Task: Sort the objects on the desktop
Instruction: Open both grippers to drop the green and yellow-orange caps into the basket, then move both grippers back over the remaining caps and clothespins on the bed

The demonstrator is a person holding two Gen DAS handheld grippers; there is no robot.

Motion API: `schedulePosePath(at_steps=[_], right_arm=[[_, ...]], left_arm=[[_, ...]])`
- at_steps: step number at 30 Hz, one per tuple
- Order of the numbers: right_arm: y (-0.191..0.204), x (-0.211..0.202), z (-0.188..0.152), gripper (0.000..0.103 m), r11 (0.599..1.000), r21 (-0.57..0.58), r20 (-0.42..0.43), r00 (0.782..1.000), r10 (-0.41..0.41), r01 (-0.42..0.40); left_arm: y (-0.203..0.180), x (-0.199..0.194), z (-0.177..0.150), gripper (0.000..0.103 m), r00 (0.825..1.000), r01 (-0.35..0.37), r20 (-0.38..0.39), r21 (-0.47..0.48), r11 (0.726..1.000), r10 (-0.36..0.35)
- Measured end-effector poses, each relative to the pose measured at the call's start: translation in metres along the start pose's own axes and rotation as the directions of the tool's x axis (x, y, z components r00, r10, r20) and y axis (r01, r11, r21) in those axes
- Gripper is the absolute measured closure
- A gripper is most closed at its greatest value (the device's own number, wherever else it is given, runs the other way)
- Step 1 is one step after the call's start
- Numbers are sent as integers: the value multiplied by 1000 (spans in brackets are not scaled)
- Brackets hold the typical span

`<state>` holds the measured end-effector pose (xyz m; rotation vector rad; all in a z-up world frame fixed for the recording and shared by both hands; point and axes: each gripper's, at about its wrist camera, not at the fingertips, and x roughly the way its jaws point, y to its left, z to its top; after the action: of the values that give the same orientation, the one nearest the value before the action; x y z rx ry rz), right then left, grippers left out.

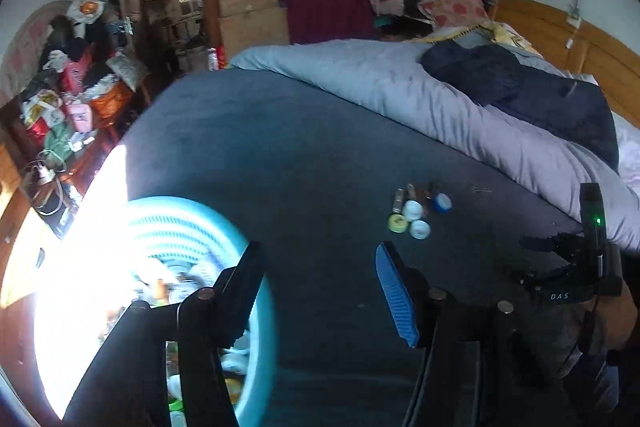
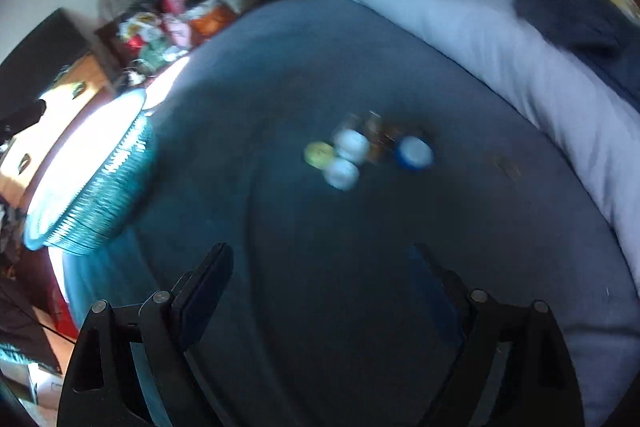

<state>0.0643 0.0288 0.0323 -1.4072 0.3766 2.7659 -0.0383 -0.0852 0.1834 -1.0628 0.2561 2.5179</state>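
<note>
At the far left of the dark blue bed surface (image 1: 320,155), your teal basket (image 1: 192,227) sat in hard sunlight, already holding some small items, though glare hid what they were. Your left gripper (image 1: 316,291) hung just beside the basket's rim, its jaws spread wide and holding nothing. Ahead and to its right lay the cluster of small objects (image 1: 416,211) left to sort: a yellow round piece (image 1: 399,223), two white caps (image 1: 413,209), a blue cap (image 1: 443,203), and a few thin brownish items behind them, too small to name.

Further right, your right gripper (image 2: 320,279) pointed at that same cluster (image 2: 360,151), well apart from it, also gaping and empty. Its view was blurred, so fine detail was lost.

You seemed to be between picks, with no object in hand. The next move called for bringing one gripper down over a single cap, keeping the jaws clear of its touching neighbours, then carrying it left to the basket (image 2: 92,187). The grey quilt (image 1: 440,99) lay beyond.
</note>
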Motion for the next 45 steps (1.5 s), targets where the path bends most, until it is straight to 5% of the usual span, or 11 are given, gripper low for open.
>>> schedulePosePath(at_steps=[8,13,18,22,25,30,33,36,41,45], right_arm=[[-68,17,-60,15,1000,5,-7,1000,-25,25],[-62,22,-73,0,997,-74,50,999,-6,10],[-67,24,-69,0,998,-60,54,998,37,-34],[-74,22,-72,0,996,-27,71,994,88,-86],[-75,19,-76,0,995,-23,76,992,96,-95],[-79,19,-72,0,991,1,89,987,131,-131],[-81,18,-72,0,988,15,97,984,149,-151],[-81,17,-72,0,988,18,101,983,152,-155],[-81,17,-72,0,987,20,101,983,154,-156],[-82,17,-72,0,988,20,100,983,153,-156]], left_arm=[[-59,173,27,44,977,57,-205,-22,998,-61],[-87,255,68,44,974,23,-224,-2,1000,-23],[-114,314,100,44,972,-19,-230,87,996,39],[-128,359,98,44,946,-74,-304,145,987,115],[-136,344,77,44,946,-29,-315,143,989,73],[-143,263,11,45,907,200,-404,172,965,-116],[-114,196,-8,46,944,185,-292,91,978,-151],[-85,153,-27,45,977,82,-201,55,995,-70],[-87,146,-44,45,989,48,-144,84,995,-35],[-116,163,-47,45,992,99,-90,64,993,-93]])
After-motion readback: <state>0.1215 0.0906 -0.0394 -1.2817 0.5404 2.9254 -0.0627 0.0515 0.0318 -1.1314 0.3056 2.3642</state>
